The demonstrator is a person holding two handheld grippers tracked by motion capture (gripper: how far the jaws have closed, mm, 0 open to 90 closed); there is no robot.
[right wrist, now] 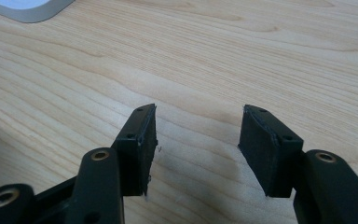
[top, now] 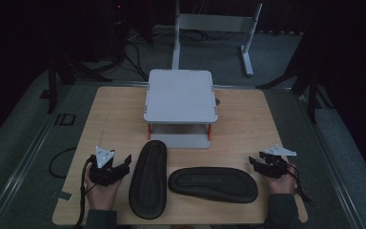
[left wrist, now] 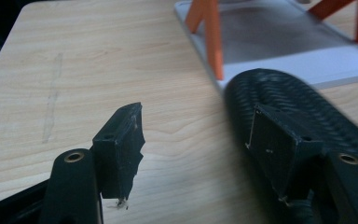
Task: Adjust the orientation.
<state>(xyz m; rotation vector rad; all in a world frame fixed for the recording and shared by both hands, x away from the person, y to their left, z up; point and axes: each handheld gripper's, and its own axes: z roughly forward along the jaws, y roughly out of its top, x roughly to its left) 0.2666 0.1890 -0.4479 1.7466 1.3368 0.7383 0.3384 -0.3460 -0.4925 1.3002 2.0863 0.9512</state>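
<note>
The wooden counter (top: 109,119) carries everything here, with a grey raised stand (top: 181,95) on orange legs set at its far middle, its flat base plate resting on the wood beneath. In front of the stand lie two black slippers, soles up and tread showing. The right slipper (top: 213,184) lies crosswise, its length running left to right across the near part of the counter. The left slipper (top: 148,179) lies lengthwise, its far end just short of the stand's base plate and its near end close to the counter's front edge; the two slippers sit just beside each other, whether touching cannot be told. The left tool (top: 121,164), held in the person's left hand (top: 100,191), sits just left of the left slipper with its jaws spread apart and nothing between them; in the left gripper view one jaw overlaps the slipper's ribbed sole (left wrist: 279,98), though contact cannot be judged. The right tool (top: 256,163), held in the right hand (top: 281,183), sits near the right slipper's right end, jaws likewise released over bare wood (right wrist: 196,70).
</note>
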